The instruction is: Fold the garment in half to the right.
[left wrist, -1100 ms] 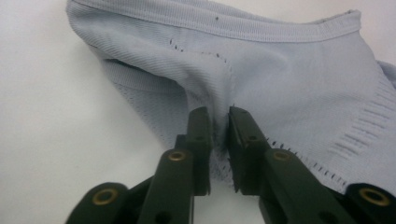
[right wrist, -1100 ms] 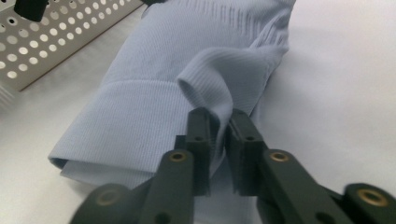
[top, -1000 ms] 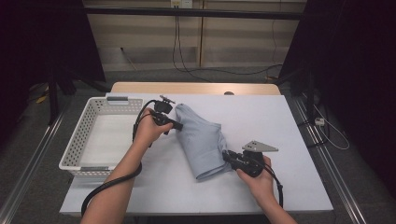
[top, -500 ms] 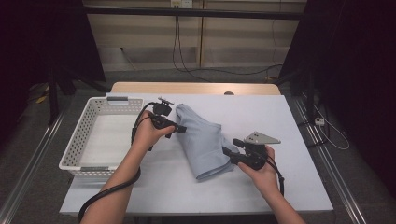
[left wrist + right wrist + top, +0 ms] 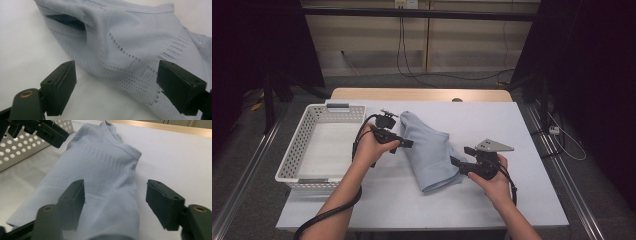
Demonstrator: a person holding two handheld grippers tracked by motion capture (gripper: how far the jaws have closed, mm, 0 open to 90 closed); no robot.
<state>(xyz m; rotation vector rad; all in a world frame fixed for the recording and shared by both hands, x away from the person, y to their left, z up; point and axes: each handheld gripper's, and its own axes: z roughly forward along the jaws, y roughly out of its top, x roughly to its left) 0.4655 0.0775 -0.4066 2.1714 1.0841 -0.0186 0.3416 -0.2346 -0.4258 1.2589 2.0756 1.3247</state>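
A: Left claw (image 5: 408, 143) spread wide, at left edge of pale blue garment (image 5: 432, 152). Right claw (image 5: 455, 162) also spread, at its lower right edge.

B: Garment location?

A: Folded mid-surface (image 5: 512, 200), just right of white basket (image 5: 297, 160). Gripped by neither.

Left hand-held gripper (image 5: 404, 143) jaws spread wide, right hand-held gripper (image 5: 458, 163) likewise, forearms angled inward

garment (image 5: 432, 152): matt ribbed knit cloth | basket (image 5: 292, 160): perforated white plastic | table (image 5: 512, 120): smooth matt white
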